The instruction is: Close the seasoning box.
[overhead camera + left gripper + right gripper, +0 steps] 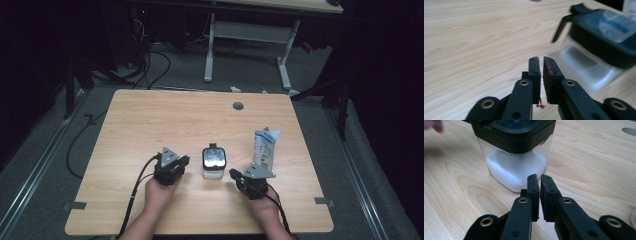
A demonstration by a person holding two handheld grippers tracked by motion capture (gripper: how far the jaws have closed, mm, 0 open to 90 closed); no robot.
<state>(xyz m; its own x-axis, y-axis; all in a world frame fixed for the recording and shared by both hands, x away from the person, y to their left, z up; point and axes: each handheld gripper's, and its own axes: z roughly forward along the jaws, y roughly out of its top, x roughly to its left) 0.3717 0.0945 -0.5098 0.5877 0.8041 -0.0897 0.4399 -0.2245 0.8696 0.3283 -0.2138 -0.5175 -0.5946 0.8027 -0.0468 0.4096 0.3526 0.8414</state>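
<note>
A clear square plastic container with a black clip lid point(214, 162) is stood near the middle of the front edge of the pale wooden table point(150, 120), between the left gripper point(176, 164) and the right gripper point(238, 178). Both pairs of jaws are seen parted by a narrow slit, with nothing between them. An approach is judged to be in hand; wider opening is called for next, before the container can be gripped

I count one clear container with a black lid point(214, 162) at the table's six o'clock, between my two tools. One white and blue tube point(264, 146) stands toward four o'clock. One round grommet hole point(238, 106) sits near one o'clock. One left gripper point(179, 161) and one right gripper point(234, 174), two altogether.
</note>
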